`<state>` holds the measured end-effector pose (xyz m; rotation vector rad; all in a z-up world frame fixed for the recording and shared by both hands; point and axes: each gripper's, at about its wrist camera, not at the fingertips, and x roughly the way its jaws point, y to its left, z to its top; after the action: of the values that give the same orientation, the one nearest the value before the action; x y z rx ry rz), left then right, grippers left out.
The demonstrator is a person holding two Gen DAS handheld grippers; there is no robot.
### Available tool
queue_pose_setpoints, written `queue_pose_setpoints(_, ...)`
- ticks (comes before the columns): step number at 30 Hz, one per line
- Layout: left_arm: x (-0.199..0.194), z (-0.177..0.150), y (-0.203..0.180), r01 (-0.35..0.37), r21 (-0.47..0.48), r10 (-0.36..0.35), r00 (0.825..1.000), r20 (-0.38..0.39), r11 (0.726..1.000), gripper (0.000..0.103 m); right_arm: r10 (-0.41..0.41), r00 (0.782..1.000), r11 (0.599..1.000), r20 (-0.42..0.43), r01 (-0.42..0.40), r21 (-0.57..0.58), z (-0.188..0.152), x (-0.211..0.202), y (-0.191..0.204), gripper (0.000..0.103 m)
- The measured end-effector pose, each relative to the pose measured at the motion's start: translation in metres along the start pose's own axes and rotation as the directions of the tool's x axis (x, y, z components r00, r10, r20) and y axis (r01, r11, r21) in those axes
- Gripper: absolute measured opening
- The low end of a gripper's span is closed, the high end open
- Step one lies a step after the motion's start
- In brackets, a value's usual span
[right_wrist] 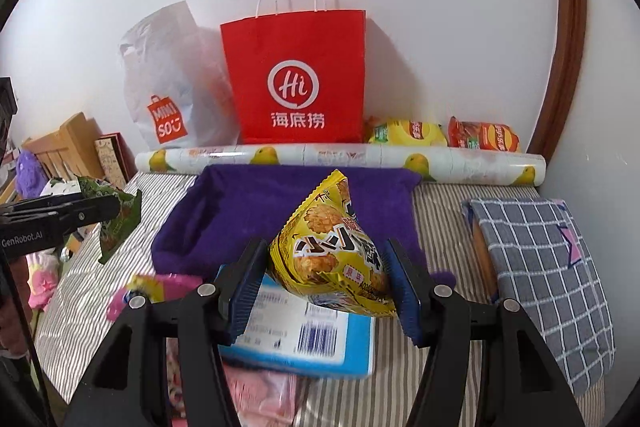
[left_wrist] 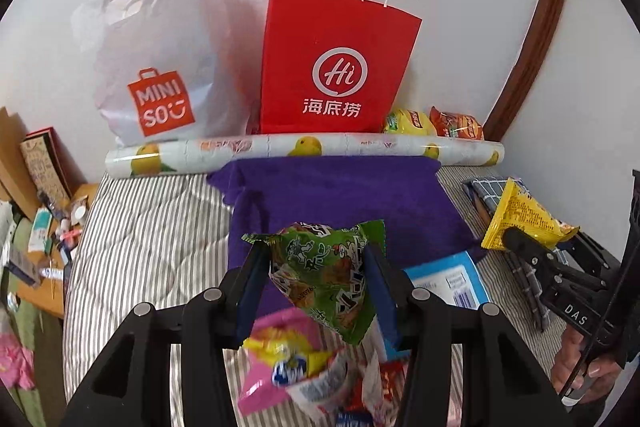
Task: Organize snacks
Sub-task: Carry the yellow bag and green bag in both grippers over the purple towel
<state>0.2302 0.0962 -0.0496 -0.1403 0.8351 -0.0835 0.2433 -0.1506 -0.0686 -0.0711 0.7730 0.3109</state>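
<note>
Gripping two snack packets [left_wrist: 324, 275], one per tool [right_wrist: 326, 267].

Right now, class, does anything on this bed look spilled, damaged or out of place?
Nothing is spilled or torn. Loose snack packets lie jumbled on the striped bedding, and a blue box sits askew, half on the purple blanket.

— How did the left gripper [left_wrist: 316, 283] sit?

— Angled downward, its blue pads [left_wrist: 250, 287] pressed on either side of a green packet [left_wrist: 324, 279], which hung clear of what lay below.

— And the right gripper [right_wrist: 328, 283]?

— Much the same tilt, jaws clamped on a yellow packet [right_wrist: 332, 259]. From the left camera it stood off to the right, at about the same height.

— Any hand visible?

— Fingers [left_wrist: 576, 367] wrapped the right handle, probably near the trigger; the edge was too dark to be sure.
</note>
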Motion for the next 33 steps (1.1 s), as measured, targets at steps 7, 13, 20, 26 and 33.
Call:
queue_pose_setpoints(7, 0.035, 0.024, -0.003, -0.005, 0.017, 0.005, 1.000, -0.022, 1.000, 0.046, 0.000, 1.000, 1.000, 0.013, 0.000, 0.023, 0.027, 0.029, -0.013, 0.059)
queue_pose_setpoints(13, 0.064, 0.044, -0.006, 0.000, 0.022, 0.001, 0.999, -0.042, 1.000, 0.046, -0.002, 1.000, 1.000, 0.009, 0.002, 0.022, 0.047, 0.057, -0.023, 0.059)
queue_pose_setpoints(20, 0.084, 0.062, -0.004, 0.005, 0.024, -0.004, 0.999, -0.037, 1.000, 0.046, 0.003, 1.000, 0.999, 0.001, -0.003, 0.044, 0.063, 0.082, -0.033, 0.059)
queue_pose_setpoints(26, 0.106, 0.068, -0.001, -0.001, 0.021, 0.002, 0.998, -0.055, 1.000, 0.046, -0.001, 1.000, 0.999, -0.019, 0.001, 0.041, 0.067, 0.104, -0.037, 0.059)
queue_pose_setpoints(33, 0.137, 0.068, 0.004, -0.011, 0.013, 0.012, 0.995, -0.099, 1.000, 0.046, 0.010, 0.997, 1.000, -0.073, -0.008, 0.027, 0.062, 0.135, -0.042, 0.059)
